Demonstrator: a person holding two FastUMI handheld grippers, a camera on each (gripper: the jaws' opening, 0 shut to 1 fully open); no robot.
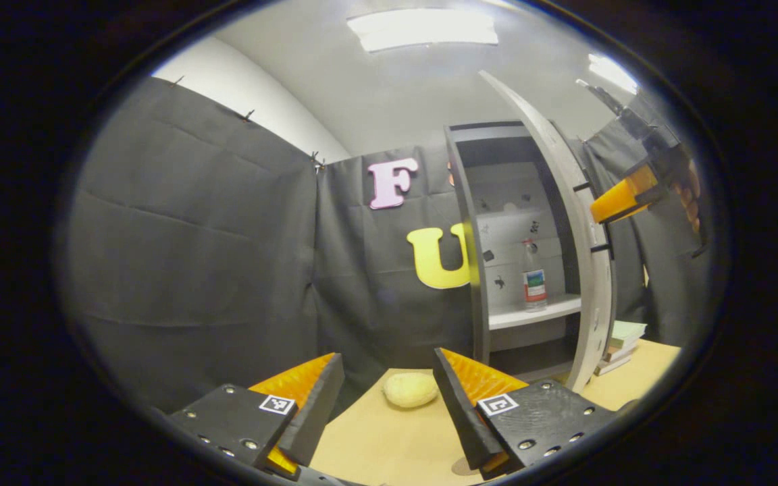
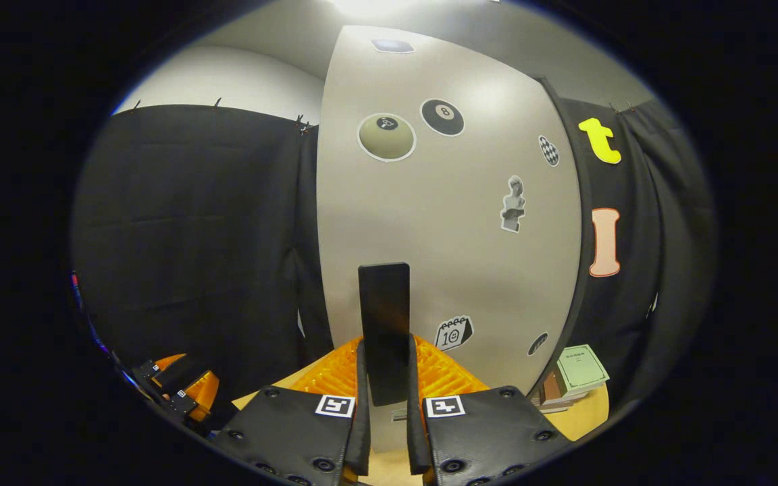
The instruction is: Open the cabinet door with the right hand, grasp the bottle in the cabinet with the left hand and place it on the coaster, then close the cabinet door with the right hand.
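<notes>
Bottle (image 1: 534, 282) upright on the white shelf (image 1: 533, 312) inside the open cabinet (image 1: 497, 243). Cabinet door (image 2: 450, 223) swung out — right gripper (image 2: 387, 378) clamped on its black handle (image 2: 384, 324). Left gripper (image 1: 389, 391) fingers spread, empty, above the wooden table (image 1: 389, 439) near a pale round coaster (image 1: 410, 389).

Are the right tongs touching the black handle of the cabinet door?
Touching. In the right gripper view, the right tongs are closed on the black handle of the cabinet door, with both fingers pressing its sides.
</notes>
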